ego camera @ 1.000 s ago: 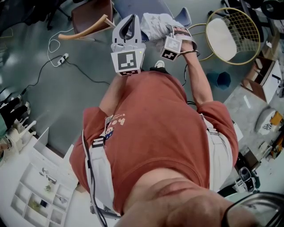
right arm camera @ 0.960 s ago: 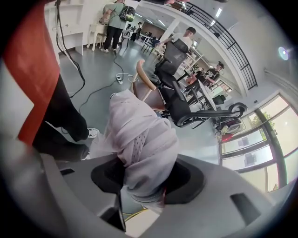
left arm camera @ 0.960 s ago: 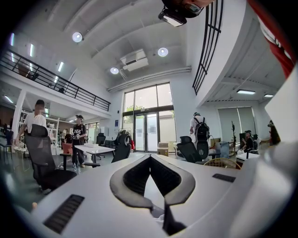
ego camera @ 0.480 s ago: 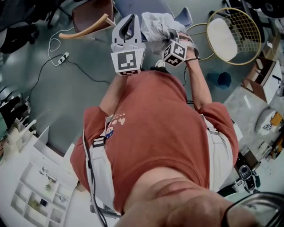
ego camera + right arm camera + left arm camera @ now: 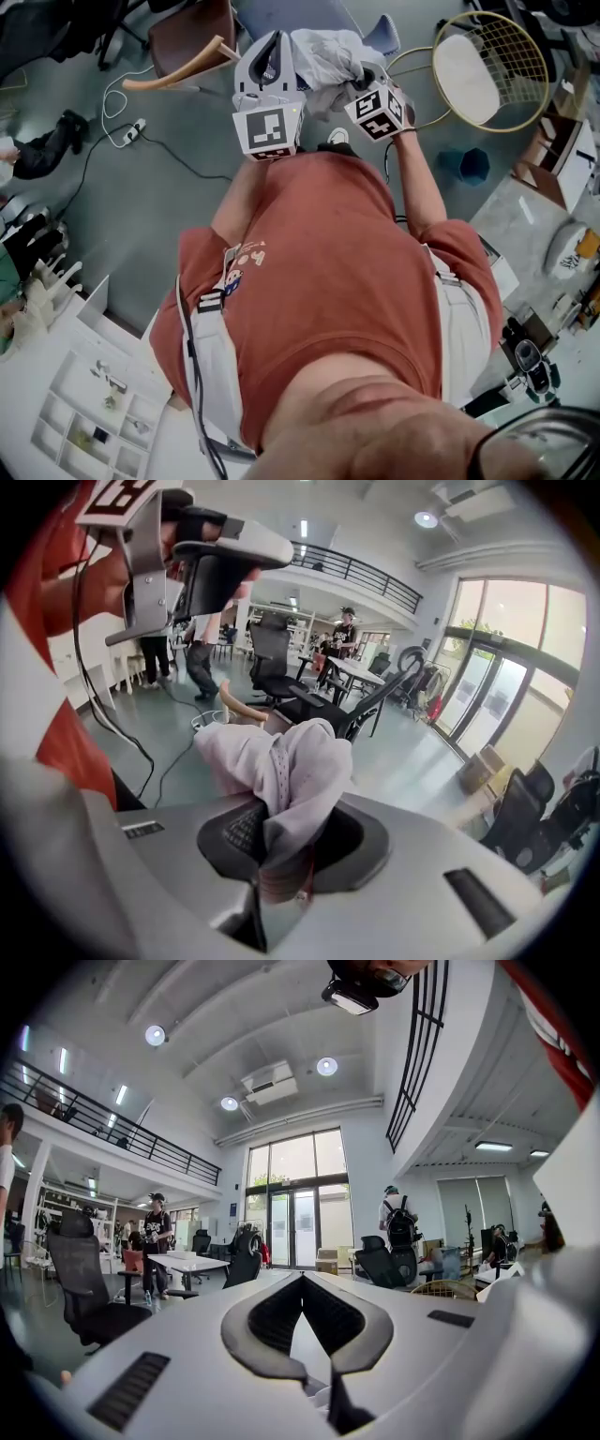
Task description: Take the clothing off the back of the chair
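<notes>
Grip looks decent from here: the right tongs (image 5: pixel 279 841) are closing on a bunched fold of the pale clothing (image 5: pixel 281 757). Cloth is squeezed between the pads and the rest hangs down over the blue chair (image 5: pixel 386 36). The left tongs (image 5: pixel 302 1279) are pressed together on nothing, pointing level into the room. My take: lift up and away so the hanging part slides off the chair back instead of snagging. Keep the pinch deep in the fold, since thin fabric probably slips. The left tongs could grab a second corner if it drags.
</notes>
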`<move>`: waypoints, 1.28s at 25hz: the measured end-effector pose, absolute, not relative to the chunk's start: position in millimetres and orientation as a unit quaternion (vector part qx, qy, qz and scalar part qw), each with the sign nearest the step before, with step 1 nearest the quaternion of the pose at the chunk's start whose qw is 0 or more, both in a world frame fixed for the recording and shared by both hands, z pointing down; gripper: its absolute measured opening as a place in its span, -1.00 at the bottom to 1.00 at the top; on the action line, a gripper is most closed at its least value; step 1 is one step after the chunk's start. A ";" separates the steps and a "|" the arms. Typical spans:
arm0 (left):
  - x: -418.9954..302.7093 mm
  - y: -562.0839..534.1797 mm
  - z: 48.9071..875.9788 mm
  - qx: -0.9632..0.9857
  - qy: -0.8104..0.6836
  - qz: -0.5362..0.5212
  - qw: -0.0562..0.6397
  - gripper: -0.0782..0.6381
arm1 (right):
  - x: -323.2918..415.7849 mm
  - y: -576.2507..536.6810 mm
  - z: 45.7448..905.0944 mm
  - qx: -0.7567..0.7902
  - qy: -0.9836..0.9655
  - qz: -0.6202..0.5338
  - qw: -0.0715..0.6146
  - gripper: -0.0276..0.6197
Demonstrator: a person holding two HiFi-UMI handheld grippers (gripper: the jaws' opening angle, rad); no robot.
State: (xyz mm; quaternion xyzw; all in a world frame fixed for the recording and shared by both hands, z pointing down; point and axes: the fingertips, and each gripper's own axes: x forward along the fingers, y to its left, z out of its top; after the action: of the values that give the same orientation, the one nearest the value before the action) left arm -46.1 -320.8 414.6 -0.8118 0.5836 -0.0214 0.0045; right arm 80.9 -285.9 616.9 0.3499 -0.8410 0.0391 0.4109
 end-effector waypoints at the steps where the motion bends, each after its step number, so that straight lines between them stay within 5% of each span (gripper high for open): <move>1: -45.5 -320.8 413.8 -0.812 0.583 -0.021 0.005 -0.74 | 81.2 -286.0 612.6 0.356 -0.843 0.046 0.400 -0.62; 14: -38.8 -321.3 400.5 -0.818 0.575 -0.007 0.014 -0.74 | 95.3 -293.6 533.0 0.435 -0.855 0.076 0.271 -0.63; 32: -38.1 -330.7 338.4 -0.819 0.571 0.043 0.044 -0.74 | 145.0 -315.7 351.6 0.549 -0.828 -0.027 0.111 -0.63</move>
State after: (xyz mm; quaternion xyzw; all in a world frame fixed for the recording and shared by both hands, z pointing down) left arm -38.1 -330.7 338.4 -0.8185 0.5712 0.0428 0.0437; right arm 145.0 -315.7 351.6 0.5485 -0.8284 -0.0269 0.1106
